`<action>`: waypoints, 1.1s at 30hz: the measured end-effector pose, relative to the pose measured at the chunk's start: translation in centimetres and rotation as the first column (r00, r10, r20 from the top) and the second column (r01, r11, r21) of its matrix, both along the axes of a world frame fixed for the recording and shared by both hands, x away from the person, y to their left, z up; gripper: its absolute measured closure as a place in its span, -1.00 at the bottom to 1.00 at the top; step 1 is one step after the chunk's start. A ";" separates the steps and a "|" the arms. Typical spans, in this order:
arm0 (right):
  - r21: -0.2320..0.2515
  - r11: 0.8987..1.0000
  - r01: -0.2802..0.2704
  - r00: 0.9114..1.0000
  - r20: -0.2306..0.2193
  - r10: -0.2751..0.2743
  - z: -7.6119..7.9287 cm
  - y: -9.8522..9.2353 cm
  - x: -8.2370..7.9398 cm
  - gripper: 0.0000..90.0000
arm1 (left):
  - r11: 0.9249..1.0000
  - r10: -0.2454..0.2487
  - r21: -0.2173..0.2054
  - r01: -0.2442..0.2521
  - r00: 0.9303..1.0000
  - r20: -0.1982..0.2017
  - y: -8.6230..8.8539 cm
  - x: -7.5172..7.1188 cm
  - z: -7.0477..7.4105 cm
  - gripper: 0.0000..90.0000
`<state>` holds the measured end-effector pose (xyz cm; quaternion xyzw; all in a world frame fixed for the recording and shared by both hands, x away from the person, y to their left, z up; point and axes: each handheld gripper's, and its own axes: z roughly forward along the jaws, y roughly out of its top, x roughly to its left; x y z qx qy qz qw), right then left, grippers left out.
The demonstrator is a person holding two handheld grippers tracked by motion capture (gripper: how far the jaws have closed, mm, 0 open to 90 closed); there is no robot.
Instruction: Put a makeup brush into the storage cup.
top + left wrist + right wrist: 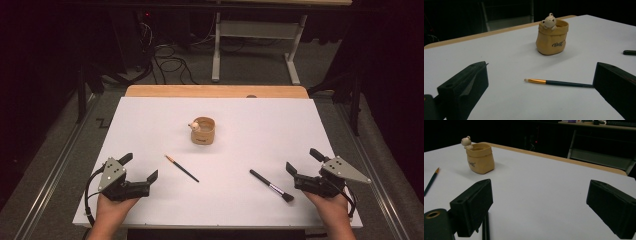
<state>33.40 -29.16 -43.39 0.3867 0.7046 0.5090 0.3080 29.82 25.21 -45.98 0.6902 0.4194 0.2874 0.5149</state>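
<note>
lying before left tool point(141, 169): thin brush point(182, 168)

We see thin brush point(182, 168), gold ferrule, dark handle, flat on white sheet left of frame centre, slanting down to right. Broader black brush point(271, 185), silver ferrule, dark bristles, flat at lower right, also slanting down to right. Tan sack-shaped pot point(202, 131) upright at centre, small figure on rim.

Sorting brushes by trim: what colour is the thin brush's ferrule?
Gold, on the thin brush with its dark handle; the left gripper view shows it best.
</note>
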 end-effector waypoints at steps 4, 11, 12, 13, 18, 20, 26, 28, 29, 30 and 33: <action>0.004 1.000 0.006 1.000 -0.011 -0.006 -0.4 0.0 0.4 -0.89 | 1.000 0.019 -0.023 -0.019 1.000 -0.011 0.7 0.2 -0.2 -0.98; -0.006 1.000 0.007 1.000 -0.004 -0.007 -0.4 0.3 0.4 -0.90 | 0.999 0.022 -0.023 -0.022 1.000 -0.011 1.1 0.2 -0.2 -0.98; -0.007 1.000 0.008 1.000 -0.003 -0.008 -0.4 0.3 0.3 -0.90 | 1.000 0.020 -0.022 -0.020 1.000 -0.011 1.1 0.2 -0.2 -0.98; -0.005 1.000 0.008 1.000 -0.003 -0.008 -0.4 0.3 0.3 -0.90 | 1.000 0.019 -0.021 -0.019 1.000 -0.008 1.0 0.2 -0.2 -0.98; -0.005 1.000 0.003 1.000 -0.005 -0.003 -0.5 0.5 0.3 -0.90 | 1.000 0.018 -0.022 -0.018 1.000 -0.009 1.0 0.2 -0.2 -0.98; -0.004 1.000 0.002 1.000 -0.006 -0.002 -0.5 0.6 0.2 -0.90 | 0.999 0.021 -0.025 -0.021 1.000 -0.010 1.1 0.2 -0.2 -0.98; -0.004 1.000 -0.007 1.000 -0.004 0.007 -0.6 0.6 0.3 -0.90 | 0.999 0.023 -0.032 -0.023 1.000 -0.009 1.1 0.2 -0.1 -0.98; 0.000 1.000 -0.006 1.000 -0.001 0.006 -0.6 0.6 0.2 -0.90 | 0.999 0.023 -0.032 -0.023 1.000 -0.007 1.1 0.2 -0.1 -0.98; 0.001 1.000 -0.005 1.000 0.001 0.005 -0.6 0.5 0.2 -0.90 | 0.999 0.023 -0.033 -0.023 1.000 -0.006 1.2 0.2 -0.1 -0.98; 0.006 1.000 -0.006 1.000 0.001 0.006 -0.6 0.5 0.2 -0.90 | 0.999 0.024 -0.034 -0.024 1.000 -0.005 1.2 0.2 -0.1 -0.98; 0.013 1.000 0.001 1.000 -0.001 -0.001 -0.7 0.4 0.3 -0.90 | 0.999 0.023 -0.035 -0.023 1.000 -0.009 1.2 0.2 -0.1 -0.98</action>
